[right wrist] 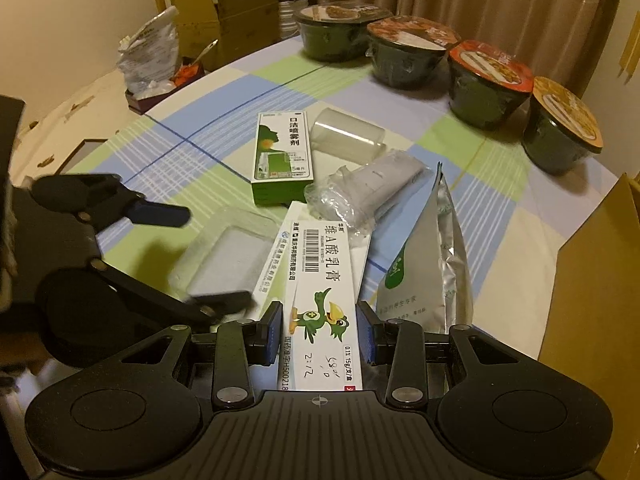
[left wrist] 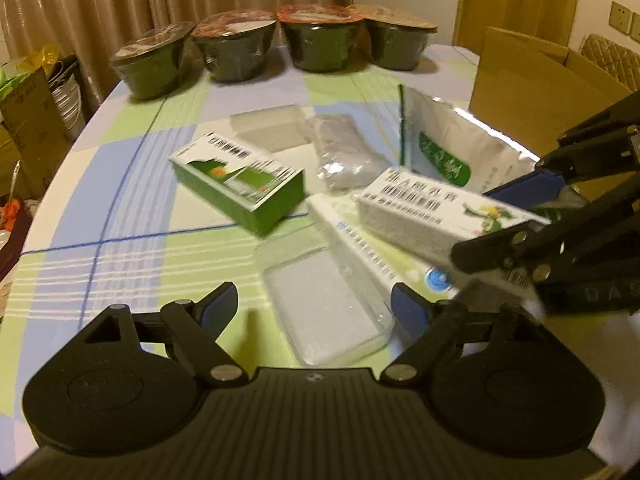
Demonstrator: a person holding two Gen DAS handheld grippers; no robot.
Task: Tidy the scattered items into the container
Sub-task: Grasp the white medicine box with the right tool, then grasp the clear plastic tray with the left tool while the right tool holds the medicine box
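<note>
Your tablecloth (right wrist: 472,136) is checked in pale green, blue and white. On it lie a green-and-white box (right wrist: 282,160), a white carton (right wrist: 324,300) printed with a green cartoon bird, and a silver pouch (right wrist: 432,264) (green label). Behind them the dark green bowls (right wrist: 404,60) carry red-brown lids.

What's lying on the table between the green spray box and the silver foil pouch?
A crinkly clear-wrapped grey bundle lies between the green spray box and the foil pouch, clearest in the right wrist view.
</note>
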